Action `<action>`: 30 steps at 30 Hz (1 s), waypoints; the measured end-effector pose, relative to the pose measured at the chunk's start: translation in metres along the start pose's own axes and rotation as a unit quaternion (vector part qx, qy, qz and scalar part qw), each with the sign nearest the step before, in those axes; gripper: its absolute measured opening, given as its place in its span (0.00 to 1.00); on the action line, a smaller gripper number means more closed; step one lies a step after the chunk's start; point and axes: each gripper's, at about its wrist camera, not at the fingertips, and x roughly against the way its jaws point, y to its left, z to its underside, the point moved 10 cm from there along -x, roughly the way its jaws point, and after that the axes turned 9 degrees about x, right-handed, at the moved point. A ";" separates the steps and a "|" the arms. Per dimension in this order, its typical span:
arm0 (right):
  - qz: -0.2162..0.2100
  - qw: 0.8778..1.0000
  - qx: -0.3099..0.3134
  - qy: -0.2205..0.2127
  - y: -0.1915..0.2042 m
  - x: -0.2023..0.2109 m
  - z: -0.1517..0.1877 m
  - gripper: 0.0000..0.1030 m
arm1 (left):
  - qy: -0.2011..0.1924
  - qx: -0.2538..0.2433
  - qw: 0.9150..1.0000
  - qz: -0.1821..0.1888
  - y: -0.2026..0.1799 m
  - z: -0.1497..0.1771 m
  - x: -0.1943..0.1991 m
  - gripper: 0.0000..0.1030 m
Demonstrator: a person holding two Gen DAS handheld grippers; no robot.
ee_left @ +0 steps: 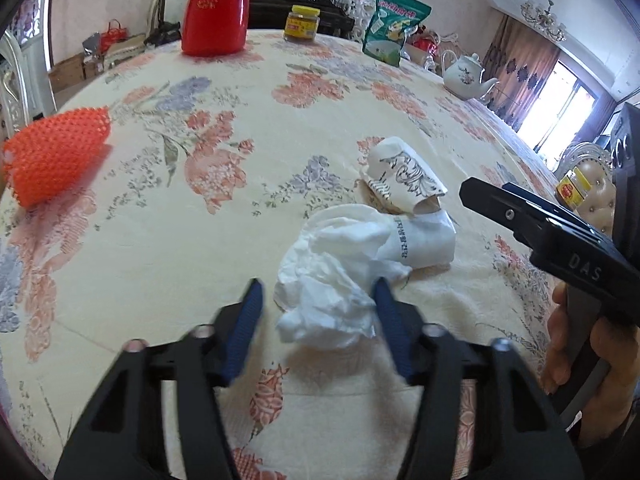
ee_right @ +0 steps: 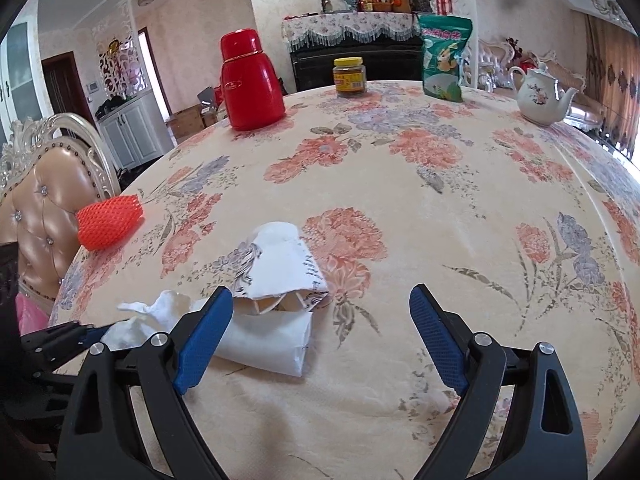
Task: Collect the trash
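crumpled tissue (ee_left: pixel 328 280) on floral tablecloth (ee_left: pixel 240 216)

Crumpled matt tissue (ee_left: pixel 328 288) on woven floral tablecloth (ee_left: pixel 200 240); glossy red plastic flask (ee_left: pixel 216 8)

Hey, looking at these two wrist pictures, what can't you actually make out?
- Left wrist view: whether the left hand-held gripper pinches the crumpled white tissue; its blurred blue pads sit beside the paper.
- Right wrist view: the tissue's near part, hidden behind the right hand-held gripper, whose jaws stand wide open.
- Left wrist view: the tall red plastic thermos, top cut off by the edge.
- Both views: print on the flattened white paper cups, too small.
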 end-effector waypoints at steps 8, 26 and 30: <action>-0.007 1.000 0.015 0.015 0.023 -0.008 0.003 0.82 | -0.007 0.002 1.000 -0.003 0.011 -0.002 0.010 0.25; 0.014 0.998 -0.007 0.061 0.054 -0.035 0.016 0.82 | -0.041 0.037 0.998 -0.021 0.055 -0.009 0.046 0.24; 0.019 0.997 -0.002 0.074 0.056 -0.038 0.020 0.82 | -0.043 0.037 0.998 -0.018 0.054 -0.008 0.049 0.24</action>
